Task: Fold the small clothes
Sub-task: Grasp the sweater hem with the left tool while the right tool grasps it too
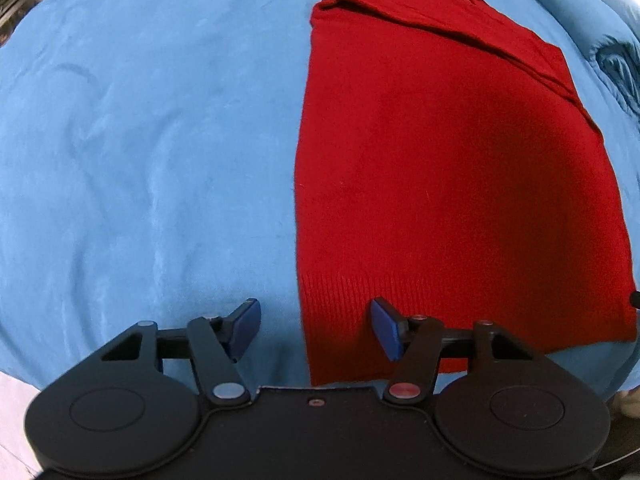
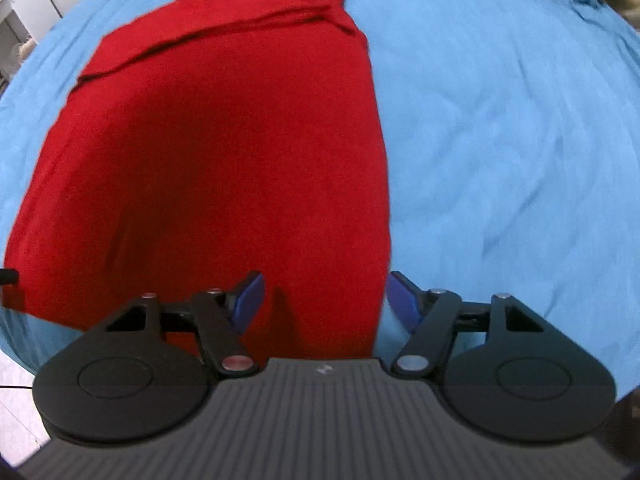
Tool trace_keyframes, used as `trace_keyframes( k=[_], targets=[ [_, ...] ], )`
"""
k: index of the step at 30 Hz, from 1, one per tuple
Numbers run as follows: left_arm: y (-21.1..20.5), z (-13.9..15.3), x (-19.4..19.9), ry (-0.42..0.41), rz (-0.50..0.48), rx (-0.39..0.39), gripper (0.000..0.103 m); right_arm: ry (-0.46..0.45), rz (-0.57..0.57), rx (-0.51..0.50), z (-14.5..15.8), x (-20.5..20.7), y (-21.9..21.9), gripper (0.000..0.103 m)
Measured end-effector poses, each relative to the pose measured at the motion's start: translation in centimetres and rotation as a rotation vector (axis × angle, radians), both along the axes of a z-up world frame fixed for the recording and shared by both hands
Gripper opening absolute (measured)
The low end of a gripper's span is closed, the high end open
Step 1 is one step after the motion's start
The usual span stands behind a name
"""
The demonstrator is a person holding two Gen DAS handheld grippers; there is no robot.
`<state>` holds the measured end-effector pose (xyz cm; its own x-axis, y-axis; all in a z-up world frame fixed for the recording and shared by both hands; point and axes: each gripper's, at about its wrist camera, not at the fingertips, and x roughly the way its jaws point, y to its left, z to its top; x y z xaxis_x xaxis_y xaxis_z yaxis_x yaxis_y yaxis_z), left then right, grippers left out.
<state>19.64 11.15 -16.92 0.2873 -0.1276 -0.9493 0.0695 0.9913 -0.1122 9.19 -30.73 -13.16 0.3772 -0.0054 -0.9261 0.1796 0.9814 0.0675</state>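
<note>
Lying flat: red knit sweater, ribbed hem, blue sheet; both grippers' jaws apart, empty.

No legible text anywhere (logo mark unreadable)

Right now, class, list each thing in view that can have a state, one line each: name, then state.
red sweater: lying flat on the bed, sleeves folded in across its far end, ribbed hem nearest the grippers, not gripped.
blue sheet: spread over the bed, lightly creased.
left gripper: open, straddling the hem's left corner.
right gripper: open, straddling the hem's right corner.
</note>
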Motion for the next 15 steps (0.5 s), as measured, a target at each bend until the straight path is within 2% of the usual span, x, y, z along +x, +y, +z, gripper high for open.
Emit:
trace_keyframes(
  k=[7, 10, 12, 13, 14, 15],
  targets=[
    [-0.8, 0.2, -1.3, -0.003, -0.05, 0.018, 0.054, 0.068, -0.036, 0.017, -1.1, -1.9, -0.6, 0.07],
    [-1.2, 0.0, -1.5, 0.009, -0.065, 0.023, 0.048, 0.077, -0.059, 0.051, -1.3, -2.2, -1.2, 0.062],
    [-1.6, -0.2, -1.2, 0.017, -0.075, 0.028, 0.037, 0.08, -0.049, 0.069, -1.2, -2.4, -1.1, 0.043],
    [-1.6, -0.3, -1.1, 0.022, -0.081, 0.025, 0.032, 0.079, -0.042, 0.075, -1.2, -2.3, -1.3, 0.037],
    [-1.8, -0.3, -0.9, 0.031, -0.089, 0.018, 0.014, 0.08, -0.035, 0.084, -1.0, -2.2, -1.2, 0.025],
    [-1.9, -0.3, -0.7, 0.04, -0.096, 0.016, 0.007, 0.082, -0.03, 0.086, -0.8, -2.1, -1.1, 0.024]
  ],
)
